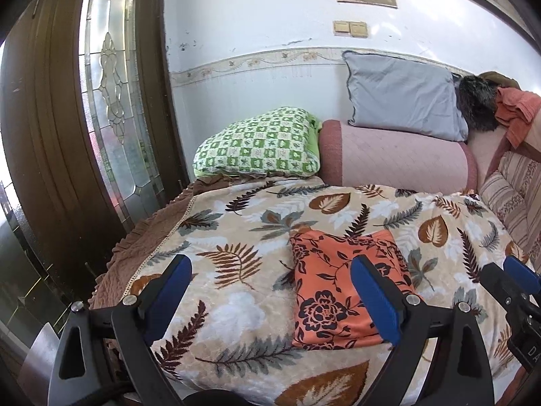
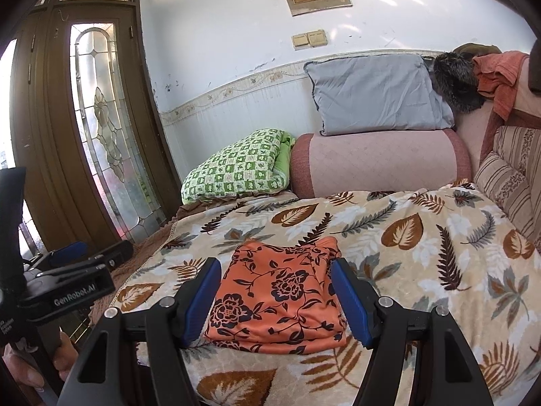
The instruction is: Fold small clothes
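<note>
A: What fills most of both views?

B: A leaf-print blanket [image 1: 236,311] spread over the couch, taking the whole lower half of each frame. Behind it, toward the upper right, a pink bolster [image 2: 378,164] lies across the couch with a grey pillow [image 2: 375,94] leaning on the white wall above it. A wooden door [image 1: 111,94] with a patterned glass panel takes the left side of both frames.

A: Anything else big back there?

B: A green checked cushion [image 1: 260,145] just left of the bolster, and an orange towel [image 2: 497,74] draped at the upper right (next to something dark and furry I can't identify).

A: And the garment?

B: The orange floral cloth [image 2: 277,296] lies folded into a compact rectangle, flat on the blanket. In the right wrist view it sits at lower centre; in the left wrist view, right of centre.

A: The claws?

B: The right gripper [image 2: 274,301] has its blue pads spread wide, framed on either side of the cloth, holding nothing. The left gripper [image 1: 270,301] is spread wide as well, its right pad [image 1: 375,297] overlapping the cloth in the frame; I can't tell whether it touches. The left gripper also shows at the left edge of the right wrist view.
</note>
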`<state>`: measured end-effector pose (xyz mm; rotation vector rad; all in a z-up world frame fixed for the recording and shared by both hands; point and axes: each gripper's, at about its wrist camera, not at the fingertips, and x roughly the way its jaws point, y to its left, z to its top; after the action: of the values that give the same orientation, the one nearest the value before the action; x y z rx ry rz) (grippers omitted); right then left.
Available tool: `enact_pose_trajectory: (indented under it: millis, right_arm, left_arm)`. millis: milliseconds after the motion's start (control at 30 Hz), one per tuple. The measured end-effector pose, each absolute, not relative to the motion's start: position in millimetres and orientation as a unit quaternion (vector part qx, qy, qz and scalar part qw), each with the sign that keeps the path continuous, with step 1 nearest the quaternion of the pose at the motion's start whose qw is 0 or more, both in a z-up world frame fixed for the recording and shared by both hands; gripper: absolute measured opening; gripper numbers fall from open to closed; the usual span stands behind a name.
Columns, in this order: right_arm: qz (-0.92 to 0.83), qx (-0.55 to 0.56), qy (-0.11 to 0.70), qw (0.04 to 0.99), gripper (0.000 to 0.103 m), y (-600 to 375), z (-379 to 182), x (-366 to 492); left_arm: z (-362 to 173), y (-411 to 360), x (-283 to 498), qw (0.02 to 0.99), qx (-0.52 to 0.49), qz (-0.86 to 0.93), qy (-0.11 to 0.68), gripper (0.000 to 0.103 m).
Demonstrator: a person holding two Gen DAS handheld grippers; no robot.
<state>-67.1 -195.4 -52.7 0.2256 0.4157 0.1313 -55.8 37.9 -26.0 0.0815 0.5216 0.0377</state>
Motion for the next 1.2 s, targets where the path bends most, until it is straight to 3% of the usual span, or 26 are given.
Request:
enact_pose_trajectory:
  millis: [400, 500, 1200]
  right_arm:
    - [0.071, 0.103, 0.215, 0.969, 0.071, -185.4, -57.9, -62.9]
    - [0.07, 0.102, 0.22, 0.968, 0.071, -184.2, -60.1, -60.8]
    - [0.065, 0.105, 0.231, 0.965, 0.071, -184.3, -66.3, -55.1]
  left_arm:
    - [-31.2, 44.7, -51.0, 0.963, 0.042, 0.029, 0.264, 0.095]
    - [-32.4, 44.8, -48.9, 0.963, 0.043, 0.03, 0.266, 0.103]
    - [-33.9, 44.6, -42.7, 0.961, 0.04, 0.026, 0.274, 0.103]
